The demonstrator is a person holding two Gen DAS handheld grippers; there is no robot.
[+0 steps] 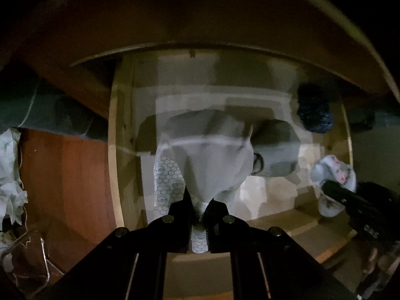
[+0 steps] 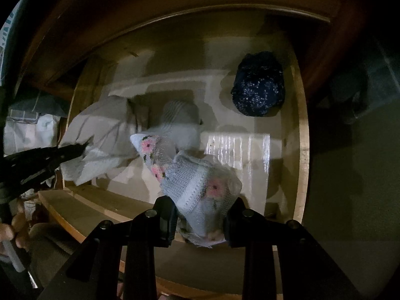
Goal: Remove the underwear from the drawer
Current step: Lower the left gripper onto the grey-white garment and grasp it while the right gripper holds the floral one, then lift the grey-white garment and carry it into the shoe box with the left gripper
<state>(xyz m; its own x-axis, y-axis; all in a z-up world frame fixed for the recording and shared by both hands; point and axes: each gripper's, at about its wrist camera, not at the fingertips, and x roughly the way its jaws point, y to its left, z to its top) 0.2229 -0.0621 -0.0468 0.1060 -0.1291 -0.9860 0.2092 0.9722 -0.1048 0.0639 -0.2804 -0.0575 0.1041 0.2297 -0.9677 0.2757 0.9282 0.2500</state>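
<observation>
An open wooden drawer (image 1: 113, 135) (image 2: 301, 150) lies below both grippers. My left gripper (image 1: 198, 208) is shut on pale grey underwear (image 1: 215, 165) with a honeycomb-print band, lifted above the drawer floor; it also shows in the right wrist view (image 2: 100, 135). My right gripper (image 2: 200, 215) is shut on a light blue knit garment with pink flowers (image 2: 192, 185), held over the drawer's front; the garment shows at the right in the left wrist view (image 1: 335, 172). A grey garment (image 2: 180, 115) lies on the drawer floor.
A dark blue speckled bundle (image 2: 258, 85) (image 1: 315, 111) sits in the drawer's far right corner. The cabinet top (image 1: 200, 25) overhangs the drawer's back. White crumpled cloth (image 1: 10, 175) and a clear plastic container (image 1: 25, 257) lie on the red-brown floor at left.
</observation>
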